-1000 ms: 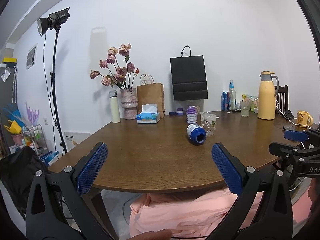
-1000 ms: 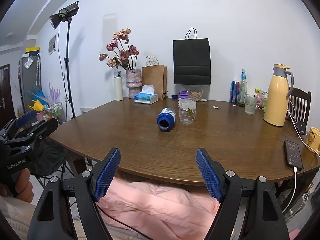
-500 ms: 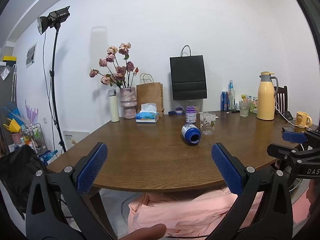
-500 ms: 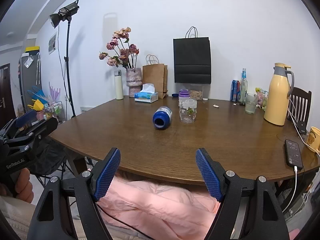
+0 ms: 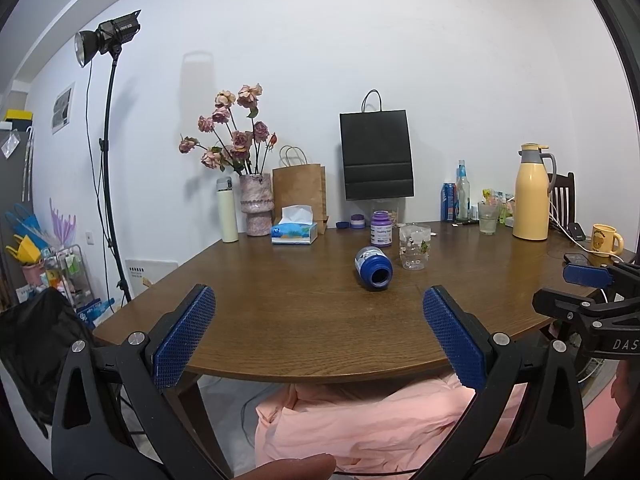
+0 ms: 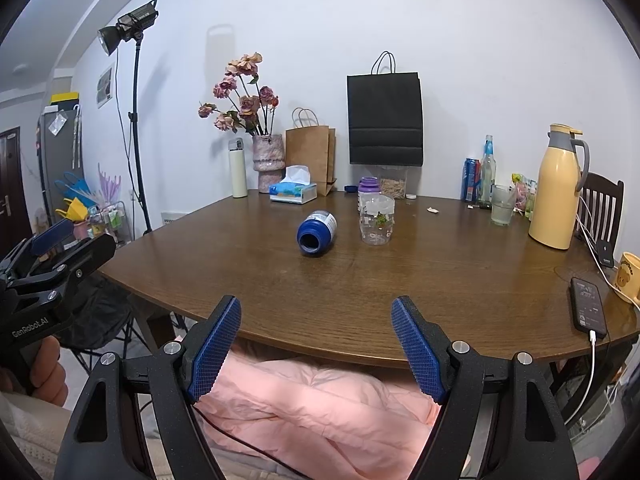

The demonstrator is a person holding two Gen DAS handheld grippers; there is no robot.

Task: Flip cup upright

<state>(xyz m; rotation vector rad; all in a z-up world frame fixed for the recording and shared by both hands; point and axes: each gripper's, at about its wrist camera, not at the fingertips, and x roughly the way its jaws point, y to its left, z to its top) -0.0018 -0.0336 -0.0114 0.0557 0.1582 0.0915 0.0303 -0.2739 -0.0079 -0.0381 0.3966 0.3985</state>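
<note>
So the table (image 5: pixel 280 320) fills most of what I see: a wide brown wooden top with a rounded near edge, and both of my tongs hang just off that edge, short of the wood. Along the far side stand a black bag (image 5: pixel 377 155), a brown bag (image 5: pixel 301 188), a vase (image 5: pixel 256 209) of dried roses, a yellow jug (image 5: pixel 532 196) at the far right and a tissue box (image 5: pixel 294 232).

Nearer the middle lies the cup (image 5: pixel 373 267) I am after, a blue one with a white label, on its side with its open mouth turned toward me and slightly right in the left view. Just beside it, to its right and a little farther off, a clear glass (image 5: pixel 415 246) stands upright; the two look close but apart.

My left gripper (image 5: pixel 316 334) is spread wide with nothing between its blue pads, and the right gripper (image 6: pixel 316 346) is the same, wide and empty.

I judge the cup to be light, stiff plastic, empty as far as the dark mouth shows, so it should roll readily if nudged on that smooth wood. The label may be slick. I would close across the round body near its middle, one pad on either flank, firmly enough that it cannot spin, then tip the mouth upward. Coming in from the left keeps me off the glass, which looks easy to knock.
</note>
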